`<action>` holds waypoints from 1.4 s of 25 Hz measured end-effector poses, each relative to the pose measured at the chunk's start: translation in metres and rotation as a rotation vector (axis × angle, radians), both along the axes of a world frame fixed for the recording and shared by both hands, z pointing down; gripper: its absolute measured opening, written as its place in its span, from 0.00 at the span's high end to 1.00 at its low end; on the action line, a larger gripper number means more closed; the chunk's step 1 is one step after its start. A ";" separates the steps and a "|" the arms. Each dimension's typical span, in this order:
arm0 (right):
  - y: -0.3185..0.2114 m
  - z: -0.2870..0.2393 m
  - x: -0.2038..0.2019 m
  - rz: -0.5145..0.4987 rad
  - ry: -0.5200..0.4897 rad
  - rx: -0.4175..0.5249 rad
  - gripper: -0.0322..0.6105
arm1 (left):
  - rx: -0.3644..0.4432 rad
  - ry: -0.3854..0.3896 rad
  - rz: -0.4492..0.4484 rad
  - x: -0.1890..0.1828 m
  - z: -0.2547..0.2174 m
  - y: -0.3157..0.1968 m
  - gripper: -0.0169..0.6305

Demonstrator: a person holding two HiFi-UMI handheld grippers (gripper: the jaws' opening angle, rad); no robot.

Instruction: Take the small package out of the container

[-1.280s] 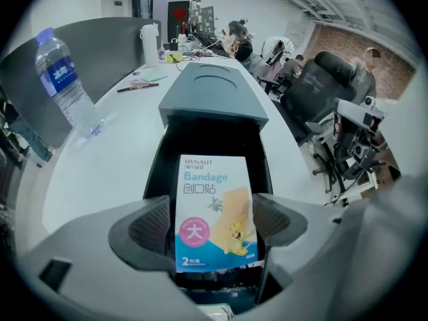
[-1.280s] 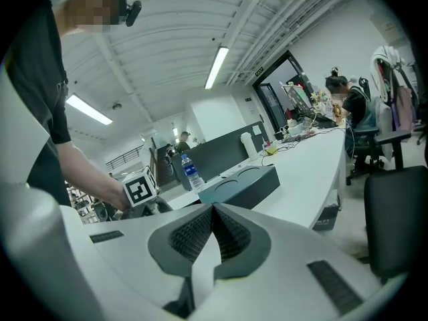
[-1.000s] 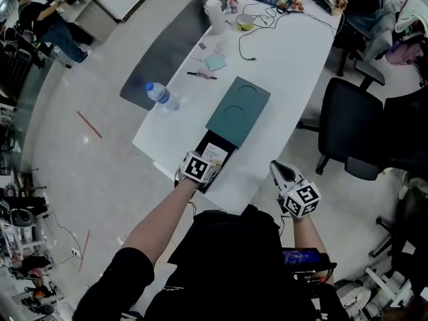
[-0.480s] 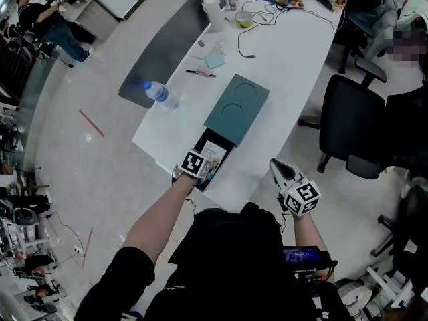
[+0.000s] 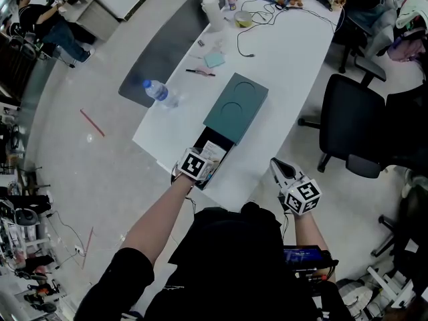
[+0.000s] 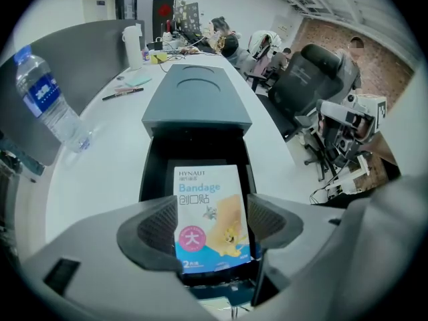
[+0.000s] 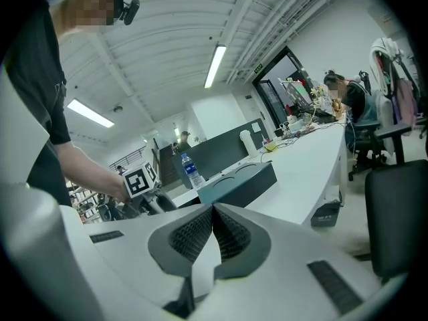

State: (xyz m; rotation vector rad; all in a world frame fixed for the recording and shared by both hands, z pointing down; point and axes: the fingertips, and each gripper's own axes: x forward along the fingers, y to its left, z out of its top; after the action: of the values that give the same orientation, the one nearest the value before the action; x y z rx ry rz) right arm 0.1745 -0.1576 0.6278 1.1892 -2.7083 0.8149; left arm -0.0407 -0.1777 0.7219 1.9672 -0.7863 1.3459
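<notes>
Left gripper (image 6: 212, 225) pointing steeply down into open end of container (image 6: 194, 102) at near edge of worktop (image 5: 284, 65); jaws just been closing, pads gripping sides of small package (image 6: 208, 206) lying inside; right gripper (image 7: 212, 229) off near-right corner, jaws together, empty

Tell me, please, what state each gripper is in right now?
Left gripper: jaws have just been closing, now gripping the bandage package between them.
Right gripper: shut, holding nothing.

Long white desk (image 5: 287, 59) on pale grey floor (image 5: 87, 172), black chair (image 5: 348, 122) beside.
</notes>
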 end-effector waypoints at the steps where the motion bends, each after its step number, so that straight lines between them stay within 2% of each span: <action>1: 0.000 0.000 0.000 0.001 0.000 -0.001 0.91 | 0.002 -0.003 -0.001 0.000 0.000 -0.001 0.46; 11: 0.001 0.004 0.004 0.017 -0.001 -0.011 0.91 | 0.013 -0.097 0.050 -0.017 0.017 0.004 0.47; 16: 0.002 0.004 0.003 0.016 0.001 -0.013 0.91 | -0.009 -0.080 0.037 -0.016 0.012 0.005 0.42; 19: 0.000 0.004 0.002 0.015 -0.001 -0.016 0.91 | -0.008 -0.038 0.016 -0.009 0.011 0.003 0.36; 22: 0.001 0.004 0.000 0.014 0.000 -0.017 0.91 | -0.014 -0.023 0.009 -0.005 0.012 0.002 0.35; 24: 0.002 0.005 -0.001 0.016 0.001 -0.017 0.91 | -0.024 -0.044 0.014 -0.007 0.015 0.004 0.35; 28: 0.002 0.005 -0.001 0.021 0.002 -0.016 0.91 | -0.005 -0.137 0.025 -0.019 0.022 0.002 0.35; 35: 0.002 0.006 0.003 0.026 0.002 -0.022 0.91 | -0.047 -0.142 -0.013 -0.021 0.027 0.005 0.37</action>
State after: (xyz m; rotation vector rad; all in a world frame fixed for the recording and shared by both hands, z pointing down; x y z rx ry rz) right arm 0.1777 -0.1558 0.6337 1.2231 -2.6799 0.8440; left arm -0.0619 -0.1726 0.7490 1.8425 -0.8238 1.4952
